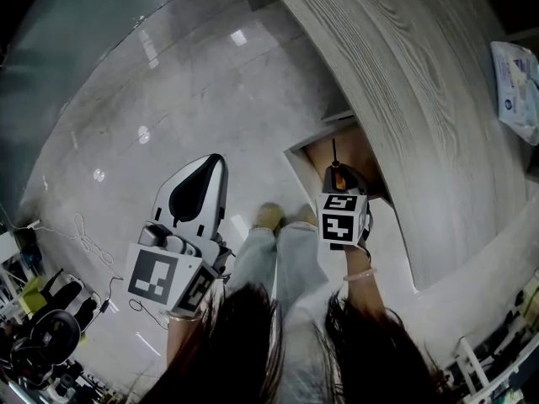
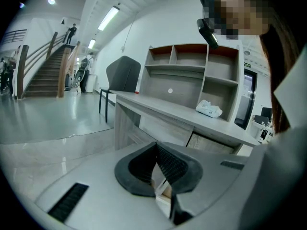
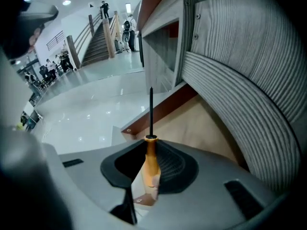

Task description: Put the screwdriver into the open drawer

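Note:
My right gripper (image 3: 151,164) is shut on the screwdriver (image 3: 151,159), whose orange handle sits between the pads while the dark shaft (image 3: 151,111) sticks straight out. In the head view the screwdriver (image 1: 334,168) is held over the open drawer (image 1: 316,162) under the desk; the pale wooden drawer floor (image 3: 201,126) lies just beyond the tip. My left gripper (image 1: 195,194) hangs over the floor to the left, away from the drawer. In its own view the left gripper (image 2: 156,169) has its pads meeting at the tips, with nothing between them.
The long grey wood-grain desk (image 1: 421,82) runs above the drawer, with a white packet (image 1: 518,82) on it. A shelf unit (image 2: 192,75) and a dark chair (image 2: 122,75) stand by the desk. The person's legs and shoes (image 1: 269,217) are on the glossy floor (image 1: 168,99) next to the drawer.

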### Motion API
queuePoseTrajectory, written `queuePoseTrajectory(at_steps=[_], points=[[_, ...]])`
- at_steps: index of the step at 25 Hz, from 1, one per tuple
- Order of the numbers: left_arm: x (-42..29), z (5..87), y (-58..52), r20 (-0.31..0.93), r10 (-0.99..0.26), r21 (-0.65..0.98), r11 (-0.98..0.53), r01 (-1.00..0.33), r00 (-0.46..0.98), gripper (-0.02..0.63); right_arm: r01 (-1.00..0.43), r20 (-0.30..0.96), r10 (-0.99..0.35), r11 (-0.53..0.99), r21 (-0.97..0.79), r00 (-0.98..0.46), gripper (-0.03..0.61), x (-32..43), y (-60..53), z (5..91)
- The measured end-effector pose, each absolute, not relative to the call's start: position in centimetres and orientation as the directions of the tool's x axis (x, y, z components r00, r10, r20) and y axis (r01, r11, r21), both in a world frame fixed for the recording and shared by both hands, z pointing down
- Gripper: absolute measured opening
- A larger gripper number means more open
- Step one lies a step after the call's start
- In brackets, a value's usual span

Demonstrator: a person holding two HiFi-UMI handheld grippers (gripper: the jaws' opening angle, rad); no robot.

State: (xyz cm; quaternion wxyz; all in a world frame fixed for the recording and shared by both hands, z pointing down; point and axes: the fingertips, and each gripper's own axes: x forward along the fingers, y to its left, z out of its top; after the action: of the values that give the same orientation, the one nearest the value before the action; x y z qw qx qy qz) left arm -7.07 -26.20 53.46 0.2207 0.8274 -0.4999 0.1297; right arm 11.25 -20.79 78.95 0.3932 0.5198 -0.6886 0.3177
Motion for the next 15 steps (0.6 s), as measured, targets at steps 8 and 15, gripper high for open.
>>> queuePoseTrajectory(at_steps=[8, 15], points=[[-7.3, 55.3, -25.2, 0.477, -0.752, 0.201, -0.41, -0.889, 0.455, 0.015, -0.969, 0.916, -0.388, 0.248, -0.005, -0.104, 0.086, 11.7, -20.3, 81.5], [-7.7, 55.7, -25.1, 0.48, -0.756, 0.208, -0.393, -0.895, 0.444, 0.015, -0.963, 0.946, -0.318, 0.268, 0.02, -0.069, 0.086, 11.7, -20.0, 82.7]])
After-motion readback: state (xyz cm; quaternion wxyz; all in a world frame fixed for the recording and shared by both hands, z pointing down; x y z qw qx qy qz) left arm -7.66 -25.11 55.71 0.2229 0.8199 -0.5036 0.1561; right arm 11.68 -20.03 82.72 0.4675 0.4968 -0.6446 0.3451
